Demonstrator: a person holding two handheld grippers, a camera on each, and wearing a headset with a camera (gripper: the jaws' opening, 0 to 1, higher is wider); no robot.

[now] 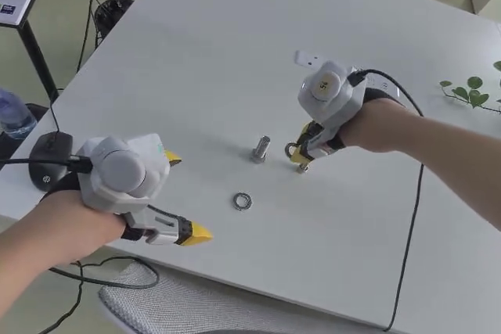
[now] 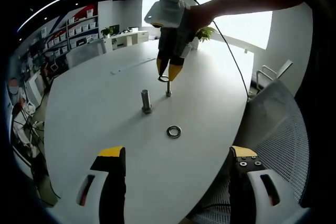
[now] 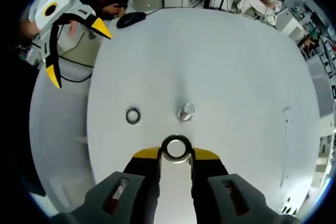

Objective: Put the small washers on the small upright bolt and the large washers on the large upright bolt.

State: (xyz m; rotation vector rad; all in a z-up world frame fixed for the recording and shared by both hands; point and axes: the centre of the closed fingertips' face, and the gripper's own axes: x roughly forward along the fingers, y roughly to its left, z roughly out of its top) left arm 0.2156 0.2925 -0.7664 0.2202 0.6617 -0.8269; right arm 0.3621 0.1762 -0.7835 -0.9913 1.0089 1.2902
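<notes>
Two washers in sight, neither yet threaded on a bolt as far as can be told. Grips one, a flat silver metal ring, the held washer [image 3: 166, 148], between the nearly closed yellow-tipped fingers of the right gripper [image 1: 300, 159]. Hovers it just above and beside the thin silver small upright bolt [image 2: 168, 89], standing at about four o'clock of the thicker silver large upright bolt [image 1: 261, 149] in the head view; hole seemingly not over the tip yet. Size of this ring, small or large, not tellable by eye. Leaves the other, a matching silver ring, the loose washer [image 1: 243, 201], flat on the smooth white bench [image 1: 203, 44], between six and seven o'clock of the large upright bolt and well apart from it. Carries nothing in the left gripper [image 1: 185, 195]: fingers spread wide, low over the near bench edge at about eight o'clock of the bolts. Judged barely begun: first placement under way, then a pick-up and a second placement to come.
</notes>
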